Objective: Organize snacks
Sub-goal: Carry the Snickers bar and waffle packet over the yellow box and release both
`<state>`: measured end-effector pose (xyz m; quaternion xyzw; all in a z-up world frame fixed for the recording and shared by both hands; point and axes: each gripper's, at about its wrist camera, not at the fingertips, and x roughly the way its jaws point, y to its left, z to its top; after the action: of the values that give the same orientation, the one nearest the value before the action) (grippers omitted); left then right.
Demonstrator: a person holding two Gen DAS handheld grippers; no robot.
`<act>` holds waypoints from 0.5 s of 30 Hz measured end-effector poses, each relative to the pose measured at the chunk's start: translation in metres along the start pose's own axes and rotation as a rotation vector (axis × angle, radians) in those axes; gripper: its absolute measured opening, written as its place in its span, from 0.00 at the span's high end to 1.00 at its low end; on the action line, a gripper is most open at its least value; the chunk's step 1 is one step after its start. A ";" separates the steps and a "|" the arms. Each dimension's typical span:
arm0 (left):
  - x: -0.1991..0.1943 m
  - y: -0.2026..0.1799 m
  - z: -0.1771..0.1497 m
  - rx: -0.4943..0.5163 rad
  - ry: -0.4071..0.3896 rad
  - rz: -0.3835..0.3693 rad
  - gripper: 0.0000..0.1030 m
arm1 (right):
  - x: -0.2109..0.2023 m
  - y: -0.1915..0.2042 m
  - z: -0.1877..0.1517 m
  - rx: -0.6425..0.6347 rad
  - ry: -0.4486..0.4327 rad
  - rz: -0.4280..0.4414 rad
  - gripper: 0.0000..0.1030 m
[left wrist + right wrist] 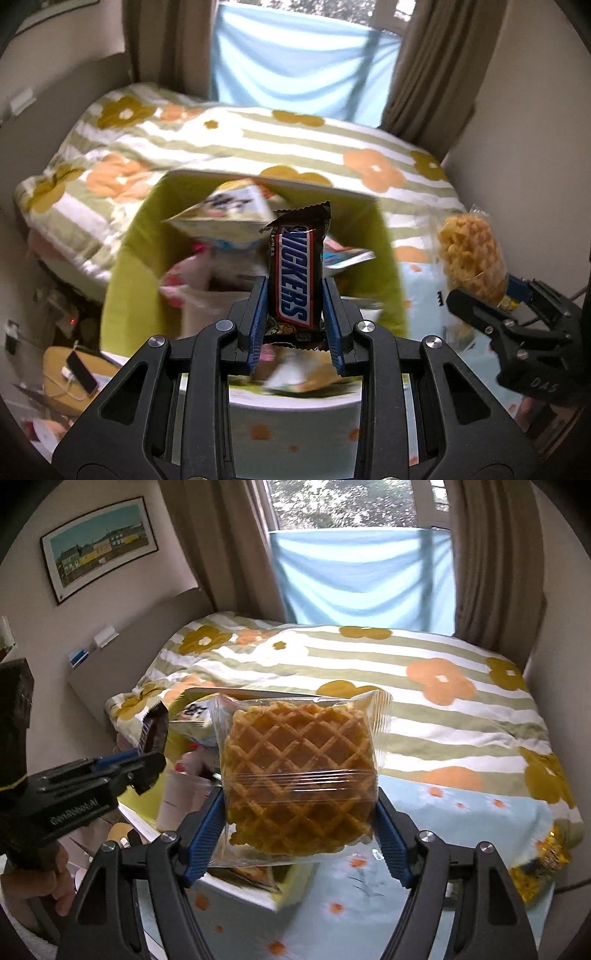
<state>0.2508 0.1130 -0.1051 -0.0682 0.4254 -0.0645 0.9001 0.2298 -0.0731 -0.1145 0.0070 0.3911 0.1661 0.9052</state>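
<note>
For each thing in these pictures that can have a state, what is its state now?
Left gripper: shut on the Snickers bar.
Snickers bar: sealed, held upright above the green box.
Right gripper: shut on the waffle packet.
Waffle packet: sealed in clear wrap, held in the air.
Green box: open, with several snack packets inside.
Curtains: drawn apart.
Phone: lying flat, cable plugged in.

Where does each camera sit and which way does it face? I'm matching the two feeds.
Left wrist: on the left gripper, looking along its fingers at the Snickers bar above the green box.
Right wrist: on the right gripper, facing the waffle pack.
Both show bed, window curtains, each other's gripper.
</note>
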 end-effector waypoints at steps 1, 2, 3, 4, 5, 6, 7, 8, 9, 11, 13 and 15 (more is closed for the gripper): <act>0.006 0.010 0.000 -0.004 0.015 0.004 0.75 | 0.006 0.006 0.002 -0.001 0.008 0.003 0.30; 0.012 0.019 -0.001 -0.007 0.029 0.005 0.75 | 0.012 0.012 0.003 -0.001 0.016 0.006 0.30; 0.018 0.030 -0.002 -0.009 0.046 0.009 0.75 | 0.020 0.017 0.004 0.001 0.026 0.008 0.30; 0.024 0.038 -0.004 -0.006 0.064 0.014 0.75 | 0.028 0.023 0.005 0.004 0.037 0.007 0.30; 0.030 0.044 -0.006 0.002 0.082 0.023 0.75 | 0.034 0.029 0.005 0.007 0.048 0.006 0.30; 0.036 0.051 -0.007 0.011 0.101 0.033 0.75 | 0.039 0.033 0.005 0.012 0.057 0.004 0.30; 0.040 0.057 -0.008 0.016 0.114 0.037 0.75 | 0.042 0.036 0.005 0.015 0.064 0.002 0.30; 0.043 0.062 -0.010 0.021 0.124 0.037 0.75 | 0.047 0.041 0.004 0.022 0.074 -0.004 0.30; 0.046 0.066 -0.010 0.028 0.133 0.039 0.75 | 0.049 0.042 0.003 0.028 0.079 -0.008 0.30; 0.051 0.073 -0.010 0.052 0.144 0.047 0.75 | 0.052 0.046 0.003 0.040 0.090 -0.021 0.30; 0.056 0.075 -0.009 0.075 0.168 0.035 0.75 | 0.055 0.048 0.004 0.054 0.099 -0.035 0.30; 0.064 0.079 -0.010 0.085 0.201 0.011 0.74 | 0.058 0.050 0.003 0.066 0.110 -0.051 0.30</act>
<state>0.2880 0.1790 -0.1736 -0.0211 0.5110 -0.0841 0.8552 0.2546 -0.0080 -0.1461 0.0180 0.4456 0.1300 0.8856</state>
